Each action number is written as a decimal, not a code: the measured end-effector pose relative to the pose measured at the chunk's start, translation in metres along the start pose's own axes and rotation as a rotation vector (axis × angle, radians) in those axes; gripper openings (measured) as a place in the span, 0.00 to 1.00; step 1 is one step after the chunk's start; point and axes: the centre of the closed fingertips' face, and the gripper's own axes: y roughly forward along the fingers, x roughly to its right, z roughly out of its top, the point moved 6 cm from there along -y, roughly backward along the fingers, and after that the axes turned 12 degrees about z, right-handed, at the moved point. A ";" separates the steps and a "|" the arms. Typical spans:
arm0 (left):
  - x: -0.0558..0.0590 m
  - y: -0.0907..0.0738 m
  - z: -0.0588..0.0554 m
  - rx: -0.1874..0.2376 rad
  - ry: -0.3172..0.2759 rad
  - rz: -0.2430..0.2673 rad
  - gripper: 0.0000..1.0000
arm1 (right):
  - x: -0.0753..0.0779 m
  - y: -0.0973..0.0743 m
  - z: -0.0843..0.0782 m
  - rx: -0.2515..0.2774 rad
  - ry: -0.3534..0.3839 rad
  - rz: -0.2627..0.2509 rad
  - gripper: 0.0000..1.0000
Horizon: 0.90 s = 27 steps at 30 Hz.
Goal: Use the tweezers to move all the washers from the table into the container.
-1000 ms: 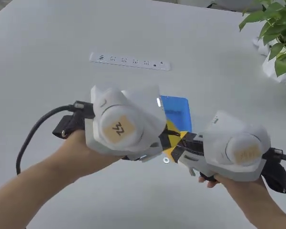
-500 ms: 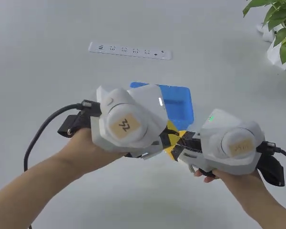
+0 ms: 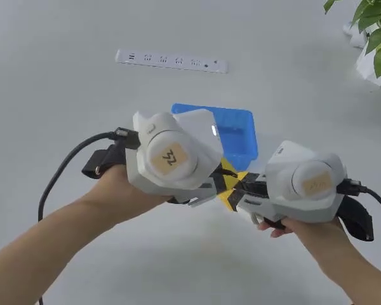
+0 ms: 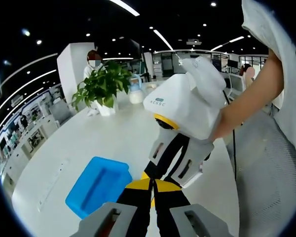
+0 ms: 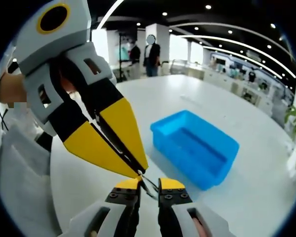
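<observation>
So here's where we are: the left gripper (image 4: 154, 187) has its yellow-tipped fingers closed on the tweezers (image 5: 145, 181), clamping the thin dark shaft so the front end pokes out past the tips. The right gripper (image 5: 149, 186) has come in nose to nose with it, its fingers drawn close with just a narrow gap and the tweezers' front end sitting in that gap. Honestly, the spot is too cramped and tiny for us to tell whether those right fingers are actually pressing the tweezers or just bracketing them, or whether a washer is in the tips at all. Both grippers hang above the counter (image 3: 82, 82), and the blue container (image 3: 240, 135) sits just beyond them, near but not under the tips. It looks empty from the right gripper view. What worries us is having two grippers on one skinny tool. If they pull even slightly different ways, the tweezers could twist or slide in the left fingers. If the squeeze on the arms lets up mid-carry, anything in the tips drops on the counter short of the container. The gripper bodies also hide the tips from the head view, so aiming over the rim is half blind.
</observation>
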 end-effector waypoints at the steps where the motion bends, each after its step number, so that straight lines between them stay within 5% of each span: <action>1: 0.000 0.001 -0.001 -0.004 0.006 0.001 0.00 | 0.000 0.001 -0.001 0.000 0.003 0.002 0.09; 27: -0.001 0.006 -0.005 -0.016 0.008 -0.001 0.00 | 0.003 0.005 -0.004 0.004 0.033 0.012 0.09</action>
